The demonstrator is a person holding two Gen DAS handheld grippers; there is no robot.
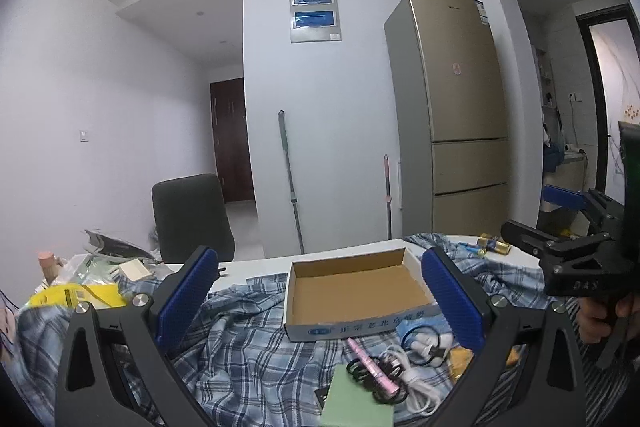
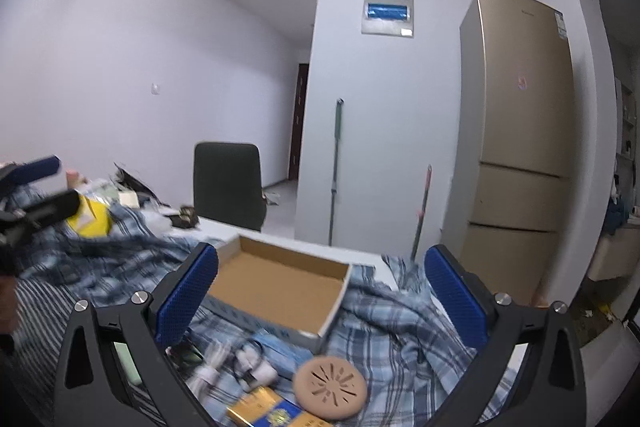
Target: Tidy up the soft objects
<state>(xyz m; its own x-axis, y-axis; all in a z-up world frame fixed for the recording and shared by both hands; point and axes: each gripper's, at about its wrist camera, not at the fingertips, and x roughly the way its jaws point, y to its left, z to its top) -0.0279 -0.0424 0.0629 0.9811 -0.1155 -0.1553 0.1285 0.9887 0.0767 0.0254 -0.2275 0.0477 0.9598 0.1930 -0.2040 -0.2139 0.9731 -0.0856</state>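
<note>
The open cardboard box [image 1: 354,289] sits on the table on top of a rumpled blue plaid cloth [image 1: 248,351], and everything else is placed here against that box. In the left wrist view its long axis runs across the picture, its printed blue-lettered side wall facing the camera; in the right wrist view it lies turned, one corner pointing toward the camera. Its brown inside holds nothing.

The cloth spreads under and around the box on all sides, bunched in folds with no clear long axis.

The left gripper [image 1: 320,303] hangs in front of the box with its blue-padded fingers [image 1: 188,291] spread wide and nothing between them. The right gripper [image 2: 322,303] is likewise spread wide and holding nothing, poised in front of the box's near corner.

Crowded against the box's near wall lie a pink pen [image 1: 372,367], a coiled white cable with plug [image 1: 416,359], black rings [image 1: 360,369], a green pad [image 1: 356,403], a blue face mask [image 2: 280,345], a round tan perforated disc [image 2: 330,389] and a gold-and-blue packet [image 2: 268,409]. Left of the box sits a yellow package [image 1: 76,295]. Beyond the box stand a dark chair [image 1: 192,215], a mop handle [image 1: 290,179] and a gold refrigerator [image 1: 456,107].
</note>
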